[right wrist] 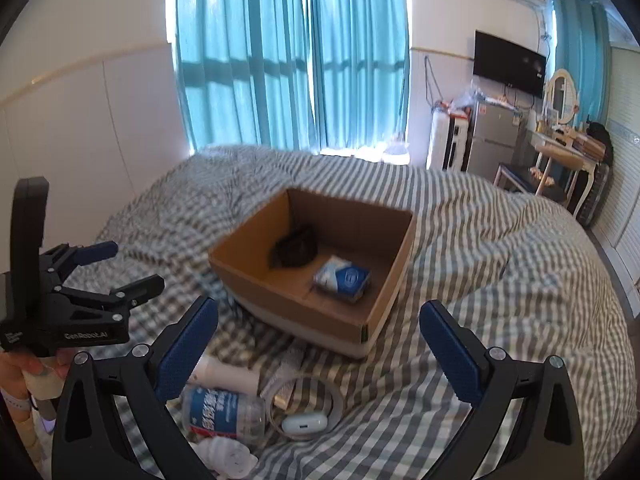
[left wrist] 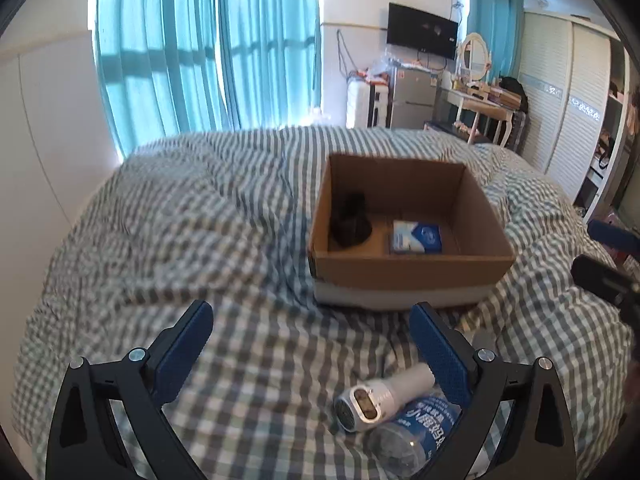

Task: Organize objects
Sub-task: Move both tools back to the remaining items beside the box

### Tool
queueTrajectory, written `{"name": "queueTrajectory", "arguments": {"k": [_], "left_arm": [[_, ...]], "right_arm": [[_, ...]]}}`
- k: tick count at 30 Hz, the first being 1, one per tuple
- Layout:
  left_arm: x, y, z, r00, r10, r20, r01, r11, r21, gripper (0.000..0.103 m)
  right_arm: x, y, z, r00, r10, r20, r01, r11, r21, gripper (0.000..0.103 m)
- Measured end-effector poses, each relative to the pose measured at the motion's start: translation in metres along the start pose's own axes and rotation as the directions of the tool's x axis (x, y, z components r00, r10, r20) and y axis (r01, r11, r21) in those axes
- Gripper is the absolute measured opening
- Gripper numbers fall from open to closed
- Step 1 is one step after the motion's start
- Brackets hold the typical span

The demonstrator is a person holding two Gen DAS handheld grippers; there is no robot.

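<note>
An open cardboard box [left wrist: 412, 270] [right wrist: 256, 280] sits on the checked bedspread. Inside lie a black item [left wrist: 352, 222] [right wrist: 296, 246] and a blue-white tissue pack [left wrist: 416, 237] [right wrist: 344, 278]. In front of the box lie a white cylindrical device [left wrist: 380, 396] [right wrist: 228, 372], a water bottle with blue label [left wrist: 416, 432] [right wrist: 224, 410], a tape ring [right wrist: 308, 404], a white earbud case [right wrist: 305, 424] and a white crumpled item [right wrist: 228, 454]. My left gripper [left wrist: 312, 320] is open and empty above the bed; it also shows in the right wrist view [right wrist: 124, 264]. My right gripper [right wrist: 320, 320] is open and empty above the loose items.
The bedspread [left wrist: 180, 220] is wrinkled. Teal curtains [right wrist: 292, 60] hang behind the bed. A fridge [right wrist: 492, 140], a dressing table [right wrist: 560, 152] and a wardrobe [left wrist: 560, 100] stand at the right. A wall runs along the left.
</note>
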State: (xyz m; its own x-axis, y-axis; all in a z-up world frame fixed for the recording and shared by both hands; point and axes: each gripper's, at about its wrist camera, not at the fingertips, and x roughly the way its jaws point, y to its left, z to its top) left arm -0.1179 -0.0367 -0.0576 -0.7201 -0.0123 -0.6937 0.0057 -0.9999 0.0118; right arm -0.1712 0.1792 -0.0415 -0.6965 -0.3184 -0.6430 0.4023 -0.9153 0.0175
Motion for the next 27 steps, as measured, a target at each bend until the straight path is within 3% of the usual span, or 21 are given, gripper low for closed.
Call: {"name": "queueTrajectory", "arguments": {"k": [5,11,17,27], "left_arm": [[0.021,-0.008,-0.024,0.997,-0.042,-0.067,0.04,0.999,-0.022,0.101],[0.041,-0.025,-0.055,0.988,-0.049,-0.149,0.053,0.998,0.026,0.101],[0.059,-0.023,-0.064,0.972,-0.065,-0.227,0.067,0.998,0.002,0.101],[0.077,-0.043,-0.067,0.949,-0.09,-0.302,0.112,0.992,0.058,0.1]], "right_arm": [[0.042,0.002,-0.034,0.994,0.001,-0.113,-0.002,1.0,-0.006,0.101],[0.075,-0.007,-0.063,0.974,0.031,-0.223,-0.021,0.999,0.049,0.101],[0.084,-0.01,-0.074,0.966,0.047,-0.254,-0.027,0.996,0.081,0.101],[0.094,-0.008,-0.074,0.956,0.04,-0.292,-0.018,0.997,0.077,0.101]]}}
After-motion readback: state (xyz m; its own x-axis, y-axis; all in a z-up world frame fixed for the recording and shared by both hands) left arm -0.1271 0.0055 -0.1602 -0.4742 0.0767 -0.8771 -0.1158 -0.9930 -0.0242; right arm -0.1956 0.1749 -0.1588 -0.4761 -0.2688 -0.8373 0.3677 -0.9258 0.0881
